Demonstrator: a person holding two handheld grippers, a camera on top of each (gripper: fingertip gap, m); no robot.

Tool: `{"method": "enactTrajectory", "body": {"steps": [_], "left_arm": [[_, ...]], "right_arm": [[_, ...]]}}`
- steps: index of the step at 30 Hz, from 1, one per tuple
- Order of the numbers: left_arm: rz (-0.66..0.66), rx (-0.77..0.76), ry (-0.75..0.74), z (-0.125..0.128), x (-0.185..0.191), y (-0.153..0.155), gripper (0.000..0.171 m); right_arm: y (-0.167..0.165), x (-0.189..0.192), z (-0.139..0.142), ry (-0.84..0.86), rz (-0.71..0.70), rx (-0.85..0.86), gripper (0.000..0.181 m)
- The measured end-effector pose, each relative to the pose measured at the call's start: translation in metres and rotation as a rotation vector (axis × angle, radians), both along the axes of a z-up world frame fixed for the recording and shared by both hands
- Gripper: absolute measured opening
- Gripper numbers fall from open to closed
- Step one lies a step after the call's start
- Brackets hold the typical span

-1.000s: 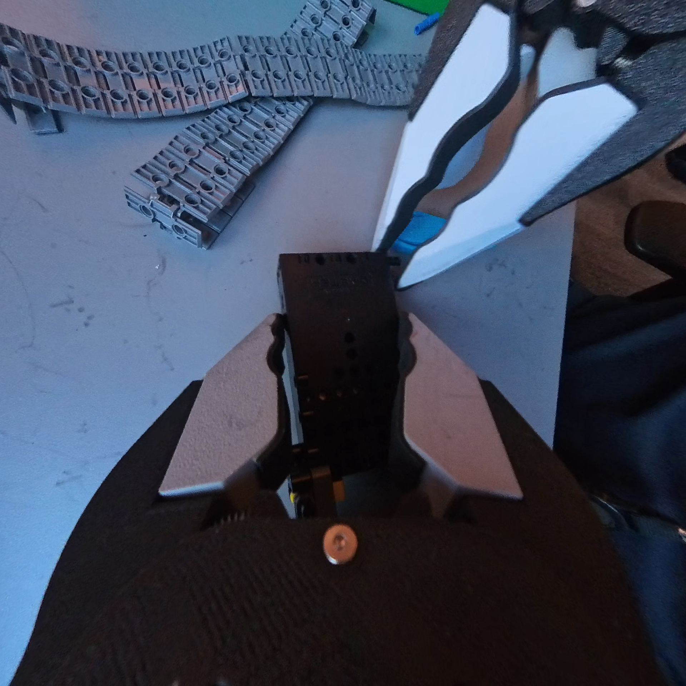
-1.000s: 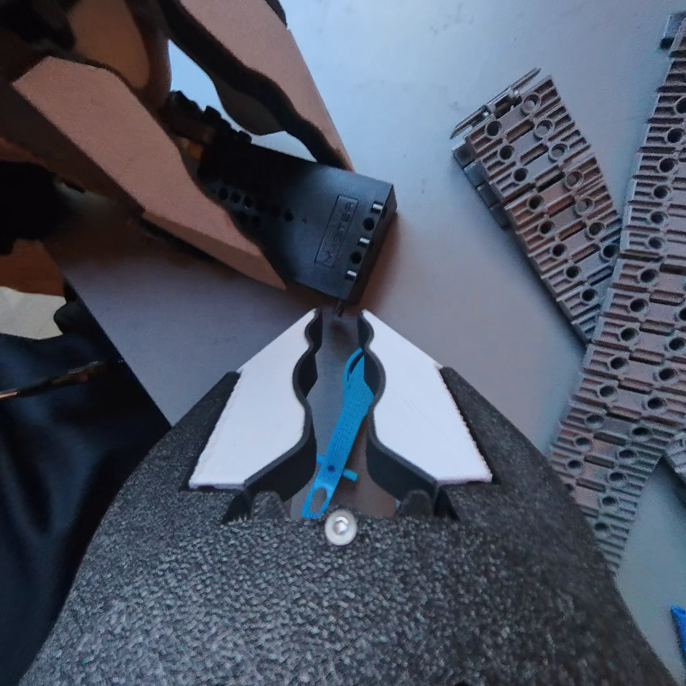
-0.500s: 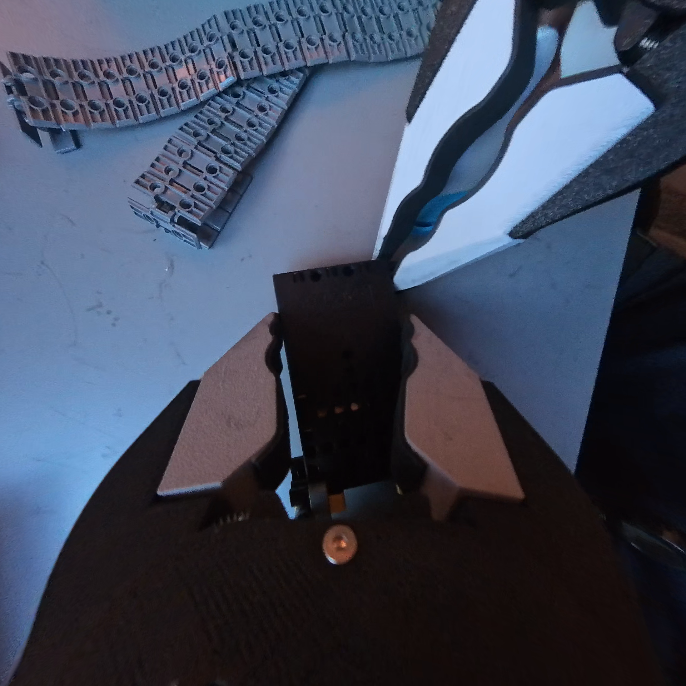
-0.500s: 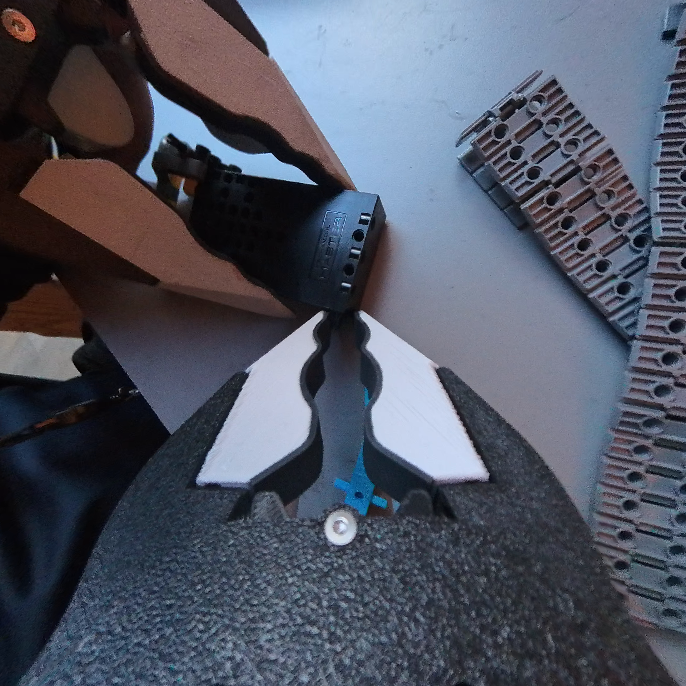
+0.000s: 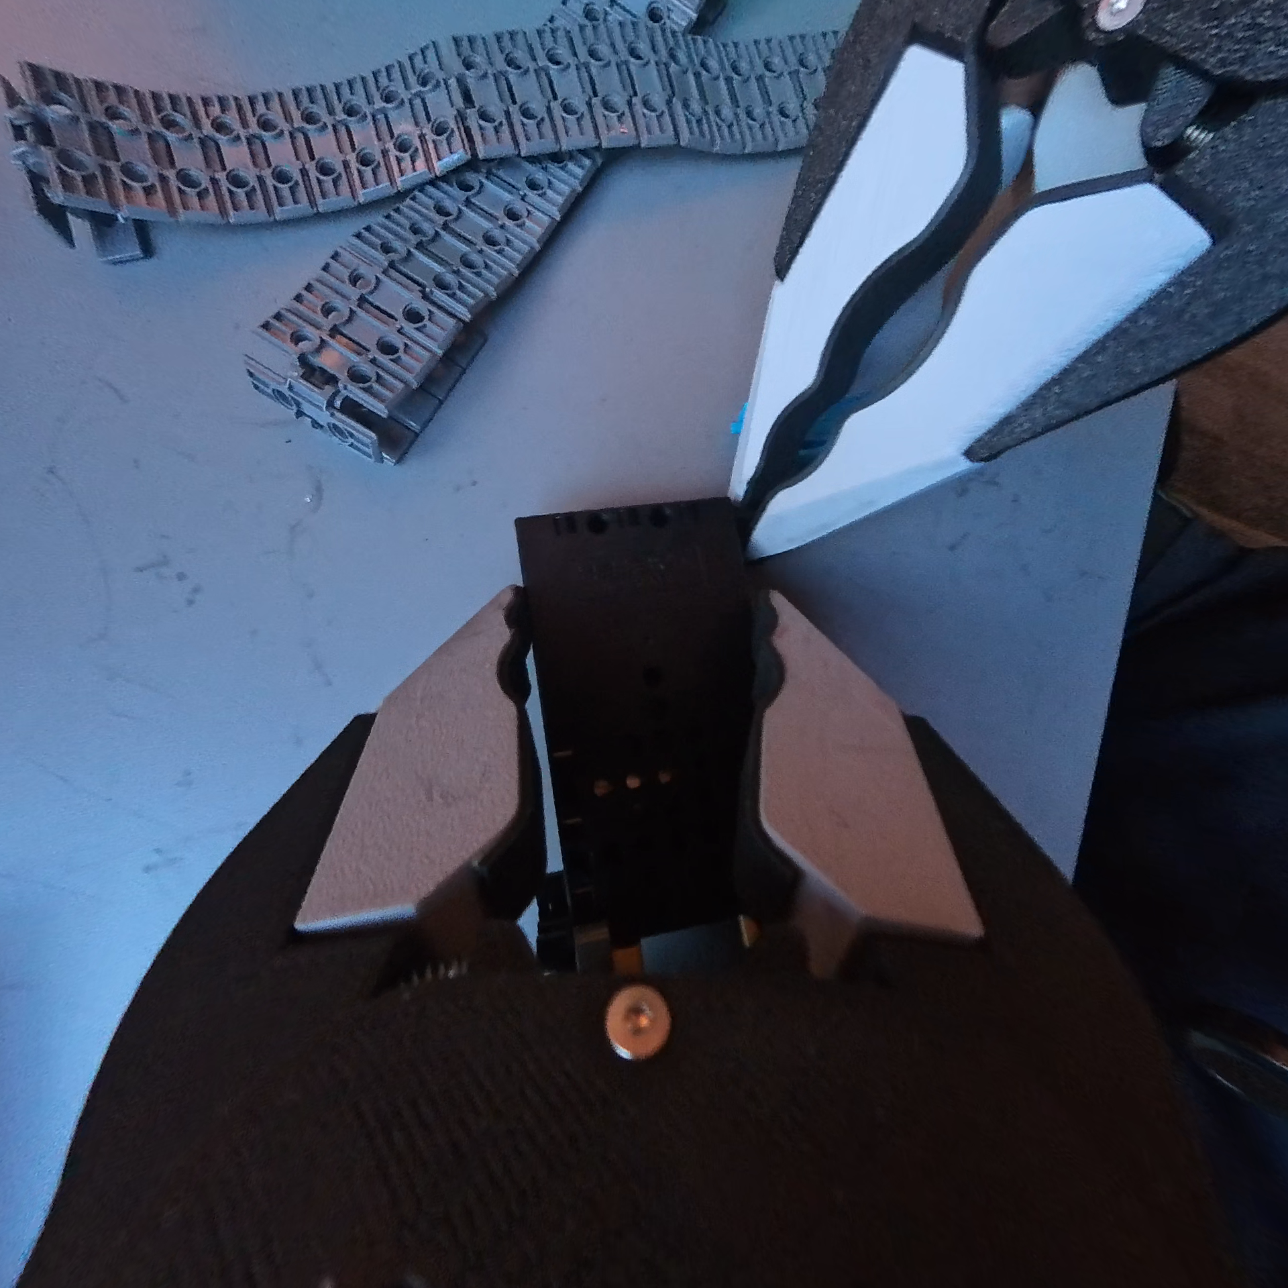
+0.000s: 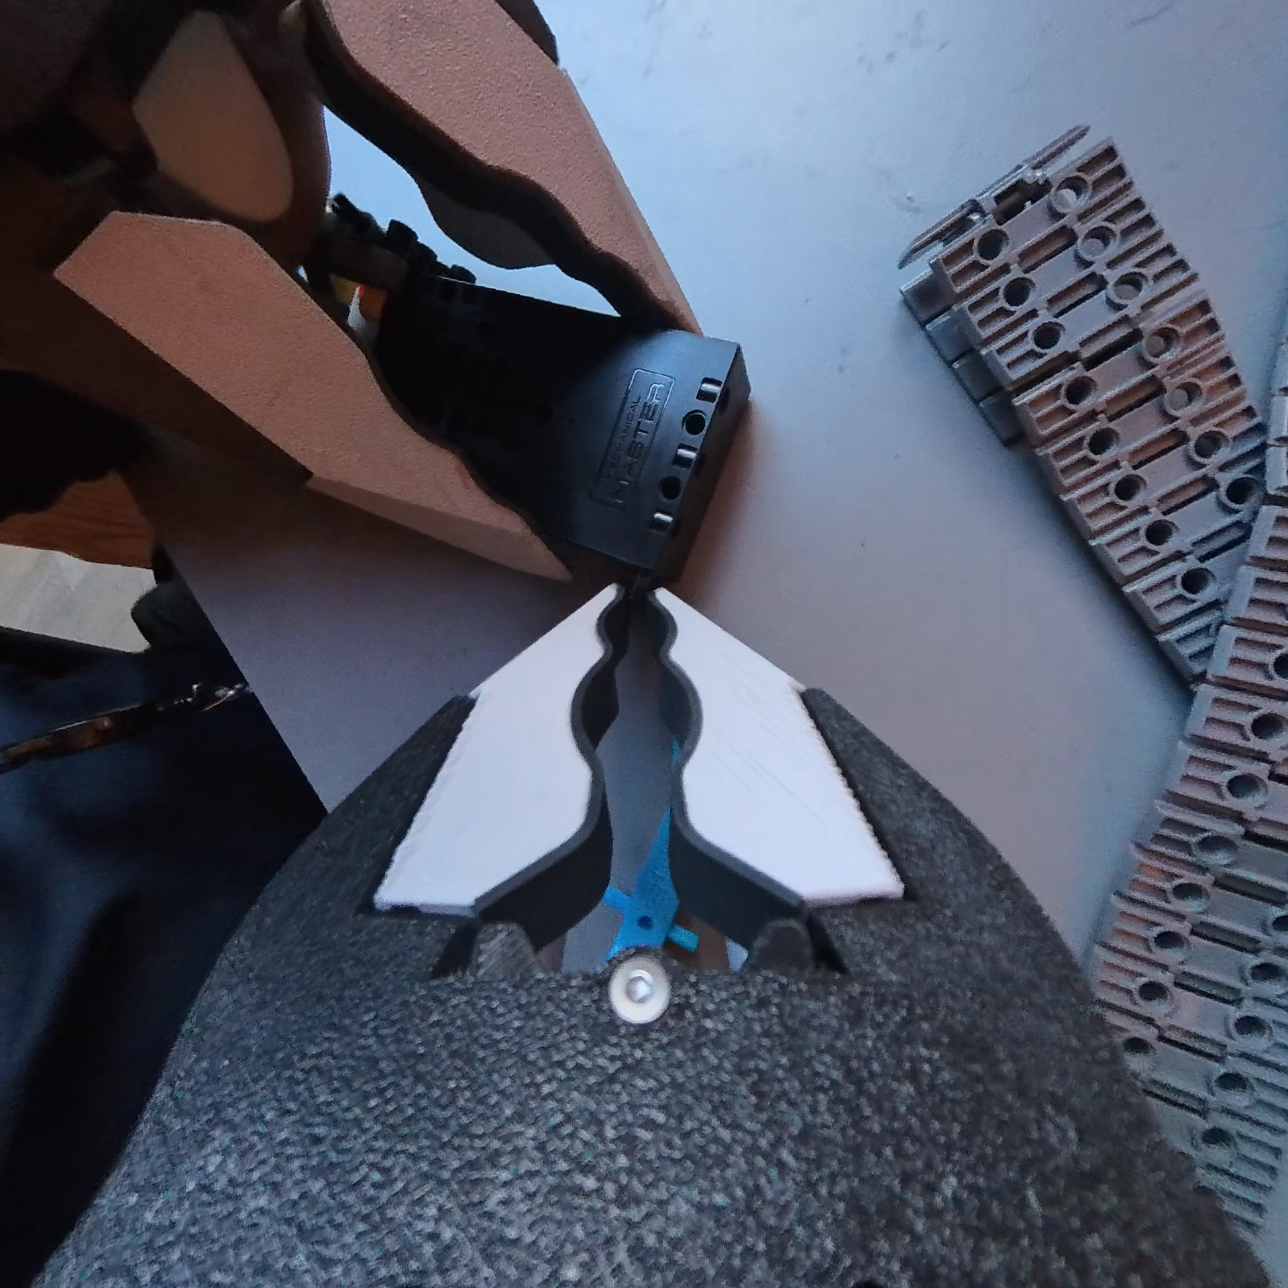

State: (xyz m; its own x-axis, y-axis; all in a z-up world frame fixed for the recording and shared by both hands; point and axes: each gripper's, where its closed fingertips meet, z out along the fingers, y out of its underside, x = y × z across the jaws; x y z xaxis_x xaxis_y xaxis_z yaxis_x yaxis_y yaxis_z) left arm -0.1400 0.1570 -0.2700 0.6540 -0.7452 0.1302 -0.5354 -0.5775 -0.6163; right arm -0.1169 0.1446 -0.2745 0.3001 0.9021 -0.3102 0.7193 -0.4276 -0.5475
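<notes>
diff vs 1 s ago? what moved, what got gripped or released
The right gripper closed in until its shut tips meet the black block's corner, pinching a small dark pin there. The blue plastic piece slid back between its fingers. Unchanged: the left gripper stays clamped on the block; the grey track links lie on the table.

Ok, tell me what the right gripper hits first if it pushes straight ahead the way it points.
Probably the black block held in the left gripper: the right gripper tips sit right at its lower corner, apparently touching already, though depth is unclear.
</notes>
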Motion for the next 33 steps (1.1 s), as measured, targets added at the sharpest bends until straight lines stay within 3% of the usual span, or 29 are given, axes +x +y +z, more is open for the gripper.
{"method": "enactTrajectory", "body": {"steps": [5, 12, 15, 17, 19, 24, 31, 33], "left_arm": [[-0.018, -0.001, 0.003, 0.0, 0.001, -0.002, 0.063], [-0.026, -0.015, -0.029, 0.0, 0.0, 0.001, 0.063], [0.101, 0.008, 0.006, 0.0, -0.025, 0.019, 0.063], [0.104, -0.01, -0.028, 0.0, -0.038, 0.022, 0.063], [0.039, -0.01, -0.025, 0.0, -0.027, 0.014, 0.063], [0.034, -0.008, -0.029, 0.0, -0.021, 0.013, 0.063], [0.025, -0.009, -0.03, 0.0, -0.019, 0.01, 0.063], [0.022, -0.008, -0.028, 0.0, -0.019, 0.01, 0.063]], "right_arm": [[-0.005, -0.001, 0.001, 0.005, -0.022, -0.095, 0.0], [0.003, 0.004, -0.001, -0.111, 0.041, 0.299, 0.0], [-0.01, 0.008, -0.003, -0.121, 0.069, 0.32, 0.0], [-0.013, 0.019, -0.003, -0.139, 0.063, 0.35, 0.0], [-0.004, 0.024, 0.003, -0.103, 0.004, 0.294, 0.0], [0.006, 0.0, 0.019, 0.085, -0.094, 0.102, 0.001], [0.013, -0.017, 0.006, 0.078, -0.103, 0.038, 0.016], [0.015, -0.02, 0.007, 0.096, -0.114, 0.023, 0.011]]}}
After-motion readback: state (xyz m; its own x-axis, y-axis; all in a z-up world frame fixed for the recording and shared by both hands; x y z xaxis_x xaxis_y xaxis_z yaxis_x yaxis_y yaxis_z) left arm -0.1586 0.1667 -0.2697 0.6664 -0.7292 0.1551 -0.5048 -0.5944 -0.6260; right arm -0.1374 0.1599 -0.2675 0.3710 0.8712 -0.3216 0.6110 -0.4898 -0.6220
